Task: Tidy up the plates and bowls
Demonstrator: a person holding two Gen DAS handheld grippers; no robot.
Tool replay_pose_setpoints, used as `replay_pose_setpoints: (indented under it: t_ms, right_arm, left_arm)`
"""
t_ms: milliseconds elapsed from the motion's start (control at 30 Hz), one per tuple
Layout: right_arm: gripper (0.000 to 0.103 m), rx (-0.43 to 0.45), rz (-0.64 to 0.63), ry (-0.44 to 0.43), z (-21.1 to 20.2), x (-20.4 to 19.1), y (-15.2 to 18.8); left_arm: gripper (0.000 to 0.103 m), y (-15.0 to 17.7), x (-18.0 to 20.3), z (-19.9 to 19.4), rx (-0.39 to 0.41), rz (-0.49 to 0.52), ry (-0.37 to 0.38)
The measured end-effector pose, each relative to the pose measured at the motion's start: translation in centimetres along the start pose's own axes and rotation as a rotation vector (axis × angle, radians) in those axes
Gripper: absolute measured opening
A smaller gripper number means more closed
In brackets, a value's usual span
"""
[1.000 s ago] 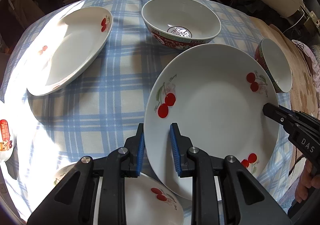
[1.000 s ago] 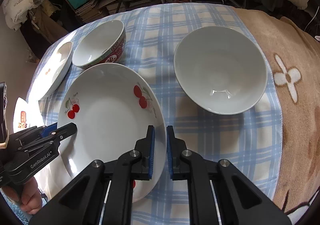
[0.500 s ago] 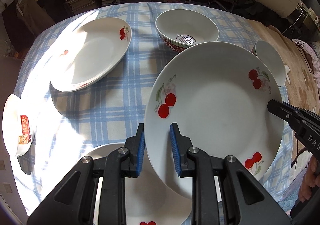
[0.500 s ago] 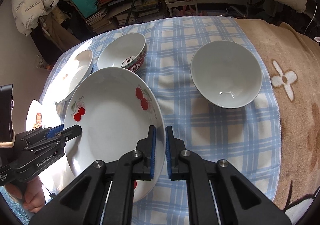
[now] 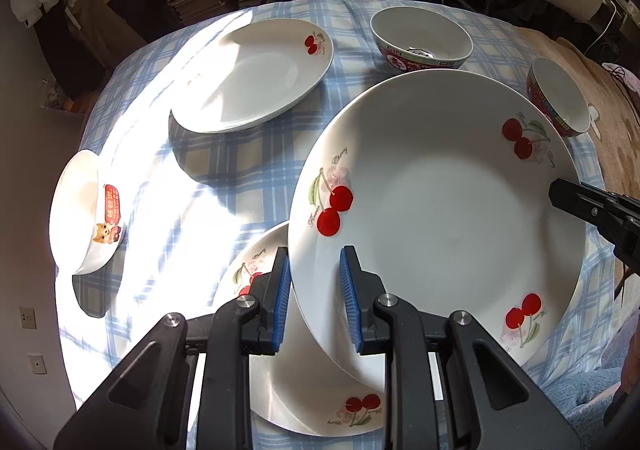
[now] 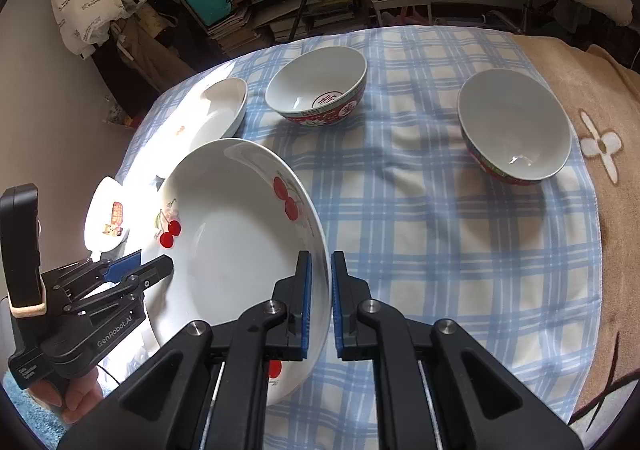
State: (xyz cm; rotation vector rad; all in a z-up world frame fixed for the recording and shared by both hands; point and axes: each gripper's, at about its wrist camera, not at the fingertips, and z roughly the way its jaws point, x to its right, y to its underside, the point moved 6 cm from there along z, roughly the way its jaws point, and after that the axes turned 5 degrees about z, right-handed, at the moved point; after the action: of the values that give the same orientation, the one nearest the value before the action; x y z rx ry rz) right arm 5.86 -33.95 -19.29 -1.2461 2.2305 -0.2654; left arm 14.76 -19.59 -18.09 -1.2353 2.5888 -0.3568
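Lifted clear since a second ago, the cherry plate (image 5: 440, 210) now rides higher above the worktop (image 6: 420, 230), and more of the cloth and dishes show around it than before. Both grips look unchanged.

The left hand-held gripper (image 5: 316, 298) is clenched on the plate's near rim, blue pads either side of the edge, one below and one on the inner face. The right hand-held gripper (image 6: 320, 302) pinches the opposite rim, its jaws almost fully closed with only the thin edge between them. So the plate hangs between the two, tilted slightly, not touching anything else.

Directly beneath it lies a second cherry plate (image 5: 304, 390) flat on the checked cloth (a likely stacking partner, or the one it came off). Farther out sit another white plate (image 5: 256, 78), a red-patterned bowl (image 5: 420, 42), a second patterned bowl (image 6: 514, 126) toward the brown blanket (image 6: 616, 210), and a small white bowl with a sticker (image 5: 88, 210) at the cloth's edge.

I judge the plate to be glazed ceramic: stiff, fairly heavy for its thinness, slick under the pads and liable to chip or shatter if dropped. Opposite rim grips suit it; pinching deeper over the sloped lip would resist slipping better than the bare edge, and it should be set down gently and level.
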Motion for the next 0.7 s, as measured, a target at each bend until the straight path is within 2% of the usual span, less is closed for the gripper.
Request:
replay_pose_setpoints:
  t_ms: [200,500,533,567,600,667,700]
  right_arm:
    - [0.011,-0.021,-0.043,-0.01,0.6,-2.1,1.5]
    - [0.011,-0.039,-0.142,0.019,2.3,-4.9,3.5]
    - [0.011,-0.043,-0.149,0.016,2.5,-5.2,3.6]
    - [0.007,-0.057,-0.146,-0.027,2.7,-5.7,3.9]
    - [0.007,-0.074,-0.14,-0.064,2.9,-6.3,4.2]
    - [0.005,-0.06,-0.191,0.005,3.6,-7.4,5.0]
    - [0.007,-0.051,-0.211,0.066,4.2,-7.6,5.4]
  left_arm:
    - [0.024,2.2,-1.6,0.2,-0.034,-0.019,-0.022]
    - [0.022,5.3,-3.2,0.6,-0.063,-0.035,-0.041]
    - [0.013,5.4,-2.7,0.3,-0.042,-0.032,0.02]
    - [0.008,5.3,-1.6,-0.2,-0.027,-0.034,0.133]
    - [0.01,5.0,-0.4,-1.1,0.007,-0.017,0.169]
    - [0.013,3.9,1.5,-2.2,0.057,0.069,0.037]
    - [0.013,3.6,1.7,-1.9,0.033,0.075,-0.009]
